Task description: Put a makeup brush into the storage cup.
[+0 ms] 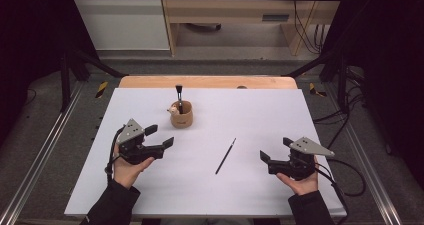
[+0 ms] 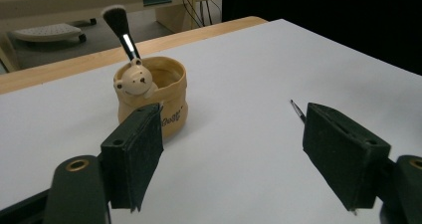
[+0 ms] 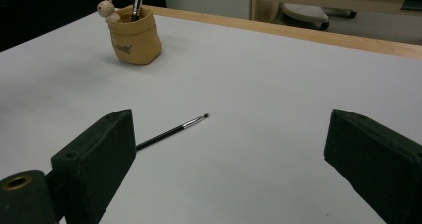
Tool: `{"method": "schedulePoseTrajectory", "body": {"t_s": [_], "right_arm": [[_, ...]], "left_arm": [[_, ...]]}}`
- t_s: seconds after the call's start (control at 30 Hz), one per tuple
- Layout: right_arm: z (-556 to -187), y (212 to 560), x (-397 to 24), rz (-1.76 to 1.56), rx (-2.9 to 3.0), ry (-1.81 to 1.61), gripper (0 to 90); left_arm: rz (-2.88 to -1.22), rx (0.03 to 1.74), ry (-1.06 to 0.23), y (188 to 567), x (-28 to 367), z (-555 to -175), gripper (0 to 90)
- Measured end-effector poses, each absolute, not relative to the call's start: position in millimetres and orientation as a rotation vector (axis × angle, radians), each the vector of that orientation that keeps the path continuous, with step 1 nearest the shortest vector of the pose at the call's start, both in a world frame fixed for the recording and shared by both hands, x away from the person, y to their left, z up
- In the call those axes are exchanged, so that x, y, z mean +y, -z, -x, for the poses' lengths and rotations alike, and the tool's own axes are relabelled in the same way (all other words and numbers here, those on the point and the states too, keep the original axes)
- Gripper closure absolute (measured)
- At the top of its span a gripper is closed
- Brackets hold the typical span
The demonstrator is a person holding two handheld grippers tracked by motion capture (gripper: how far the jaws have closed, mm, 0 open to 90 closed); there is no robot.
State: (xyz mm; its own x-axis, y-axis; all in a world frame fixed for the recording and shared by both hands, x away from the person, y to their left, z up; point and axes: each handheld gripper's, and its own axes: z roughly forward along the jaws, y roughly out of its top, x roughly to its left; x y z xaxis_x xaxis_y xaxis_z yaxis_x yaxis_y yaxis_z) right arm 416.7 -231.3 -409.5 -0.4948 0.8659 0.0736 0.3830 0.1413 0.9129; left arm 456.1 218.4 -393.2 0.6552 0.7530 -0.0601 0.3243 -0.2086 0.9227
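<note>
A tan fabric pot [image 1: 181, 115] with a small bear figure on its rim stands on the white sheet, and a black makeup brush [image 1: 179, 92] sticks up out of it. A thin black brush [image 1: 225, 156] lies flat on the sheet to the pot's right and nearer me. My left gripper [image 1: 161, 136] hovers just near-left of the pot, open with nothing between its jaws. In the left gripper view the pot [image 2: 169, 92] sits beyond my left gripper [image 2: 234, 154]. My right gripper [image 1: 275, 149] is open and empty to the right of the thin brush [image 3: 174, 131].
The white sheet [image 1: 250, 110] covers the table, with a wooden edge [image 1: 207, 81] along the far side. Black frame posts and cables stand to both sides, and wooden furniture sits on the floor beyond the table.
</note>
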Motion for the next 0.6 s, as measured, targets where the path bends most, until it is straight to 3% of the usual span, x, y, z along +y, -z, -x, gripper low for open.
{"method": "schedulePoseTrajectory", "body": {"t_s": [0.6], "right_arm": [[-416, 410, -232, -1.197, 1.949, -1.323, 6.5]], "left_arm": [[-1.783, 0.908, -0.494, 414, 234, -442, 15.3]]}}
